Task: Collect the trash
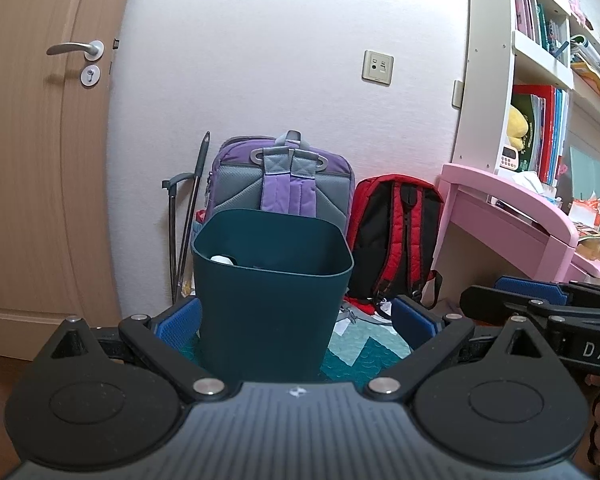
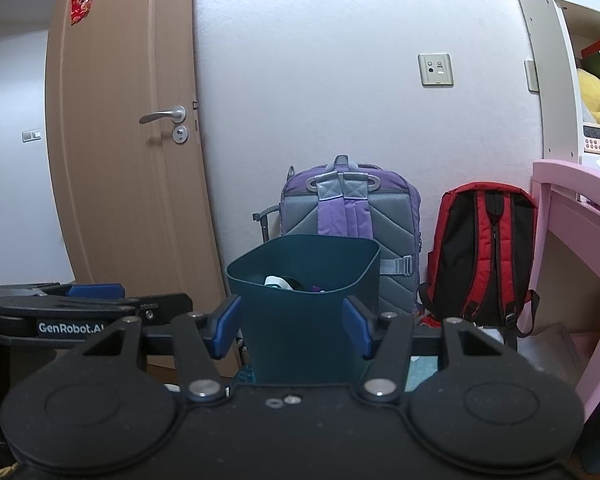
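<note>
Teal trash bin point(image 1: 274, 296) ahead, left gripper point(image 1: 296, 316) and right gripper point(image 2: 292, 330) near level, fingers released, empty.

The left tool point(image 1: 296, 316) and the right tool point(image 2: 292, 330) are both matte black, with blue ribbed pads point(image 1: 178, 318) on their fingers. Behind the pads, angled link bars carry silver screws, flanked by round black discs. White lettering marks each tool's side.
</note>
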The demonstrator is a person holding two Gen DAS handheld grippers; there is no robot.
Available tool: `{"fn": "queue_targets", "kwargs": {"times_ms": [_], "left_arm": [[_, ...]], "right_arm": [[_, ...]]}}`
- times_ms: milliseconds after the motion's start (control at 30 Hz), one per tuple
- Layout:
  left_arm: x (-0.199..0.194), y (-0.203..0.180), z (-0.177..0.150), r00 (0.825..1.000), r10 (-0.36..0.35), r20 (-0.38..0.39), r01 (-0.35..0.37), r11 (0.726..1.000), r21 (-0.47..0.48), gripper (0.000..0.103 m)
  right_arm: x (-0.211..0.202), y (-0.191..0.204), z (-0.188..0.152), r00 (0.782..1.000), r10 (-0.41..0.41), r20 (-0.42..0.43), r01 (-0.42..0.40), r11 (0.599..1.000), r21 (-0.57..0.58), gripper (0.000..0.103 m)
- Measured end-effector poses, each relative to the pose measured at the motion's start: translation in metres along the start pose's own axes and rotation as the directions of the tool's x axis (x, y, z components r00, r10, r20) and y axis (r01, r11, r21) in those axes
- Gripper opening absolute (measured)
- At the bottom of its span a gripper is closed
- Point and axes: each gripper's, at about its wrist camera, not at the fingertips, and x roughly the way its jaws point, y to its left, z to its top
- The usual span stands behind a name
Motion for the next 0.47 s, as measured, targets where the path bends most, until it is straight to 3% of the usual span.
{"fn": "queue_targets", "kwargs": {"times_ms": [467], "left_arm": [[0.0048,-0.0052,-0.0039,1.000,0.016,-0.007,-0.016,1.000,0.018,0.102]], "right_arm": [[0.0050,-0.0046,-0.0043,1.000,-0.008,-0.016,0.008,1.000,0.024,0.055]]}}
